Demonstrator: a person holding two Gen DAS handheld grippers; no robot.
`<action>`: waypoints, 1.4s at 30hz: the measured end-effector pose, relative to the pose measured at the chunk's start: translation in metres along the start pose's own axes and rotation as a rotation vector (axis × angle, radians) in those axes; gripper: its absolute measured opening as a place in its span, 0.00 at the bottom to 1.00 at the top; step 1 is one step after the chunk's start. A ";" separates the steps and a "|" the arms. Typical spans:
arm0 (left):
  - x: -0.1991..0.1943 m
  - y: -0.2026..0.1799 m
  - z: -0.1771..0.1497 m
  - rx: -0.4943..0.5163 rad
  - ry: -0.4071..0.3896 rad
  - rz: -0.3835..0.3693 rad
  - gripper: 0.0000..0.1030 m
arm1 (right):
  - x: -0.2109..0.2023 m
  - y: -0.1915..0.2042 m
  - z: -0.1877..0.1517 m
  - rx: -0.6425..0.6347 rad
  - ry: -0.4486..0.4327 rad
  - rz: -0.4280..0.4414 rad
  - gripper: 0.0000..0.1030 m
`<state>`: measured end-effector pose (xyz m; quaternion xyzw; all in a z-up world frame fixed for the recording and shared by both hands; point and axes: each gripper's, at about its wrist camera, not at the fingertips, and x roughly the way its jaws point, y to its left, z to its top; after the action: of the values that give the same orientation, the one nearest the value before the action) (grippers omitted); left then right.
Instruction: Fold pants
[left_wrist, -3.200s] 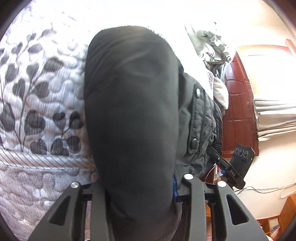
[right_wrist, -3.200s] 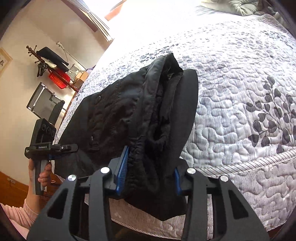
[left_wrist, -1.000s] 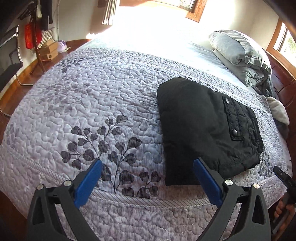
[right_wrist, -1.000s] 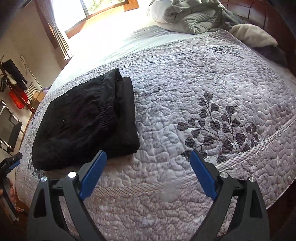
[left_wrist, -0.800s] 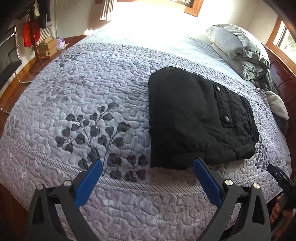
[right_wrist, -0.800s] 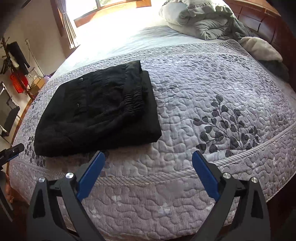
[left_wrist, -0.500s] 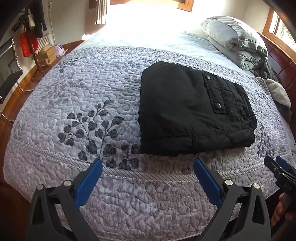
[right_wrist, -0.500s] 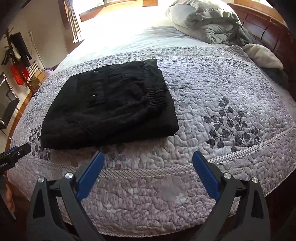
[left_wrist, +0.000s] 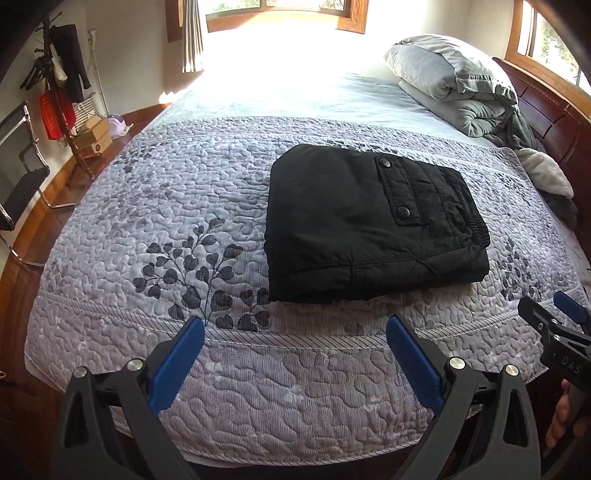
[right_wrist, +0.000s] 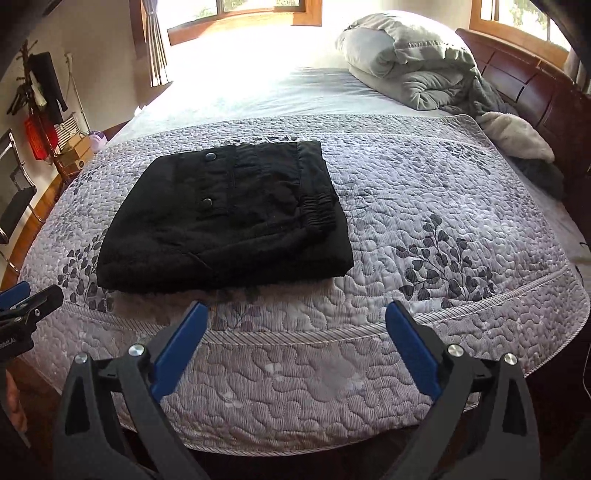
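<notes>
Folded black pants (left_wrist: 362, 221) on quilted bedspread (left_wrist: 184, 206), left gripper (left_wrist: 295, 328) wide apart

Both wrist cameras sit just behind their open jaws and look down at a slant from beyond the foot edge of the bed (left_wrist: 258, 369), facing toward the window (left_wrist: 280, 14). The left view stands further left, the right view further right, at a like distance. They share the folded pants (left_wrist: 362, 221), the quilt, the pillows (right_wrist: 399, 55), and each catches the other gripper at its side edge.

Sunlight from the windows (left_wrist: 280, 14) blows out the far bed (left_wrist: 258, 74); fisheye-curved, sharp
</notes>
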<state>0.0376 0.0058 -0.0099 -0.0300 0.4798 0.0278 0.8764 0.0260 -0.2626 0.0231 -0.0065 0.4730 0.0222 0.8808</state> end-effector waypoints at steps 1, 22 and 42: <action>-0.003 0.000 0.000 0.002 -0.005 0.004 0.96 | -0.002 0.001 0.000 0.000 0.000 0.000 0.94; -0.022 -0.002 -0.008 0.027 -0.028 0.040 0.96 | -0.003 0.009 -0.009 0.004 0.036 -0.018 0.94; -0.015 0.001 -0.011 0.025 -0.007 0.025 0.96 | 0.003 0.009 -0.008 -0.006 0.046 -0.025 0.94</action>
<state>0.0201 0.0056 -0.0031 -0.0130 0.4773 0.0326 0.8780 0.0203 -0.2541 0.0162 -0.0156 0.4929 0.0125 0.8699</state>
